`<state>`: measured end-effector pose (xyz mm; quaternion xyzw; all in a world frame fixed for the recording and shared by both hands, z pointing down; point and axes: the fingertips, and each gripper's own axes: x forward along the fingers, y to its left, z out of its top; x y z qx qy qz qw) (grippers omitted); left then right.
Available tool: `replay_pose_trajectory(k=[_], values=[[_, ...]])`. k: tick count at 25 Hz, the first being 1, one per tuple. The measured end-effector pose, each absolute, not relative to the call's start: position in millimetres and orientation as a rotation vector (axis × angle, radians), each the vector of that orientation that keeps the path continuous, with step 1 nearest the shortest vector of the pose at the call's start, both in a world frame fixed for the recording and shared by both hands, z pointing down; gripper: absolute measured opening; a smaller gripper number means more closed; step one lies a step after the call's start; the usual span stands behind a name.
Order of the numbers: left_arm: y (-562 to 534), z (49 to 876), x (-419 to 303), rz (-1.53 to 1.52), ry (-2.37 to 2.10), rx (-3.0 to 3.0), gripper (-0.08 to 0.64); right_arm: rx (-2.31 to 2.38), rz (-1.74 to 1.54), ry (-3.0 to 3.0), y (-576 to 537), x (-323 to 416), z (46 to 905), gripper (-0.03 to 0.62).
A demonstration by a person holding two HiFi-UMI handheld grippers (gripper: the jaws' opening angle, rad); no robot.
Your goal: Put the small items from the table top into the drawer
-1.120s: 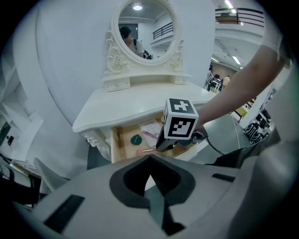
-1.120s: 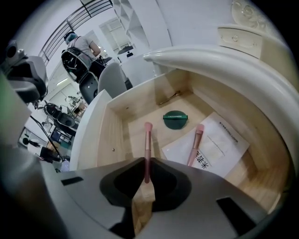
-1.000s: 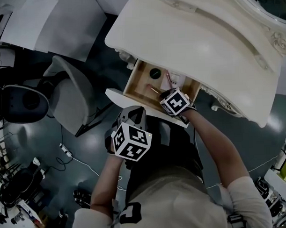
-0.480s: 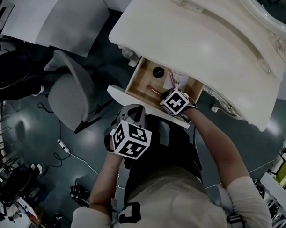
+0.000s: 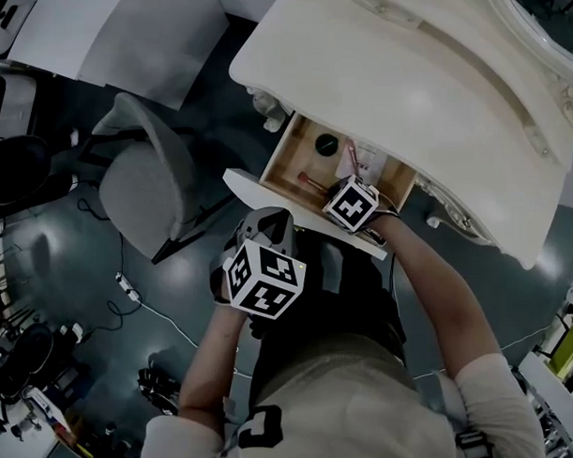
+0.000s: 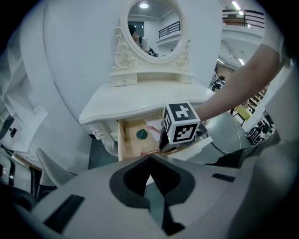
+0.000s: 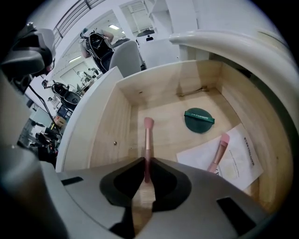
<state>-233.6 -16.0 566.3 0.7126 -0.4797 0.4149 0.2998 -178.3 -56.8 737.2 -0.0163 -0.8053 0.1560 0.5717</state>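
**Pink brush held in the drawer**

Head view: the right gripper (image 5: pixel 340 191) dips into the open drawer (image 5: pixel 298 167), and the left gripper (image 5: pixel 268 235) hangs outside. Left gripper view: jaws pressed together (empty). Right gripper view: jaws pinch a pink brush (image 7: pixel 148 140) inside the drawer.

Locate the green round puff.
In the right gripper view, the green round puff lies on the drawer floor near the back, right of centre, just beyond the paper sheet.

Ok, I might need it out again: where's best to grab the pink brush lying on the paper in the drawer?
Probably mid-handle, from above, closing across its width: the pink brush lies flat and diagonal on the paper, handle slim.
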Motion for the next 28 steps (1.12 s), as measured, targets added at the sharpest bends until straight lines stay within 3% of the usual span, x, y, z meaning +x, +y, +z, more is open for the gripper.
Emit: replay_pose_trajectory(k=[10, 14, 28], values=[[-12.0, 565.9, -241.2, 1.090, -1.290, 1.879, 0.055, -0.084, 0.272, -1.885, -52.8, -181.2, 737.5, 0.058], [-11.3, 563.9, -240.3, 1.091, -1.294, 1.883, 0.055, -0.073, 0.247, -1.889, -56.1, -179.9, 734.2, 0.133], [-12.7, 539.5, -234.3, 1.110, -1.325, 1.952, 0.055, 0.109, 0.218, -1.993, -78.5, -173.7, 679.4, 0.132]])
